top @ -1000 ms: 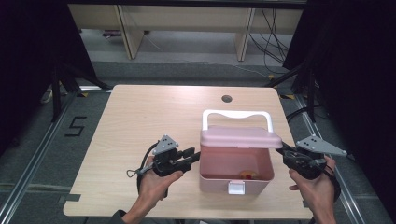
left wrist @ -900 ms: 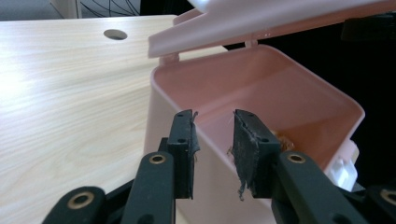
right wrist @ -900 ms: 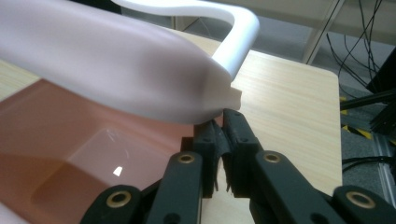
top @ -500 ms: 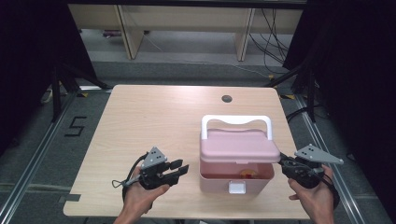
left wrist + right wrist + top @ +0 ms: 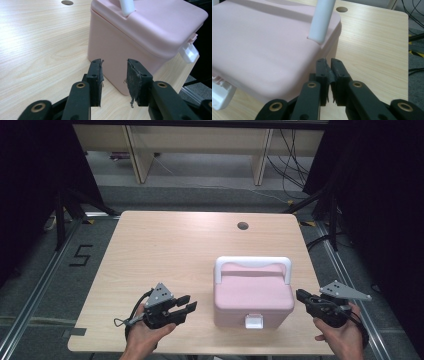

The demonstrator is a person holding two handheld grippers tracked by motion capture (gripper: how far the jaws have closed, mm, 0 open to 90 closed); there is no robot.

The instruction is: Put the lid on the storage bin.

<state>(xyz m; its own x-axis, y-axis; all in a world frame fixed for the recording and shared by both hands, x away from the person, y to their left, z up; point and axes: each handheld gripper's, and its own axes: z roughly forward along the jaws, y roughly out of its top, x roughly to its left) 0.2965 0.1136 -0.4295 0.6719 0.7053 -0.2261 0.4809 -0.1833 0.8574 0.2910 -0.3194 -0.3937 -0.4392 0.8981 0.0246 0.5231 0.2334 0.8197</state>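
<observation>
Now we see the pink box (image 5: 253,296) standing on the table (image 5: 175,250), toward the near right part of it, its lid down and its white handle (image 5: 253,262) upright over the far side of the lid. A white latch (image 5: 254,321) sits at the middle of its near face. Our left gripper (image 5: 186,304) rests low over the table just left of the box, apart from it, jaws pointing at its left side; they have just been opening, and they stand a little apart with nothing between them. Our right gripper (image 5: 299,295) hangs just beside the box's right side, its jaws together and empty, tips near the lid's edge. A round hole (image 5: 243,225) lies in the table well beyond the box
</observation>
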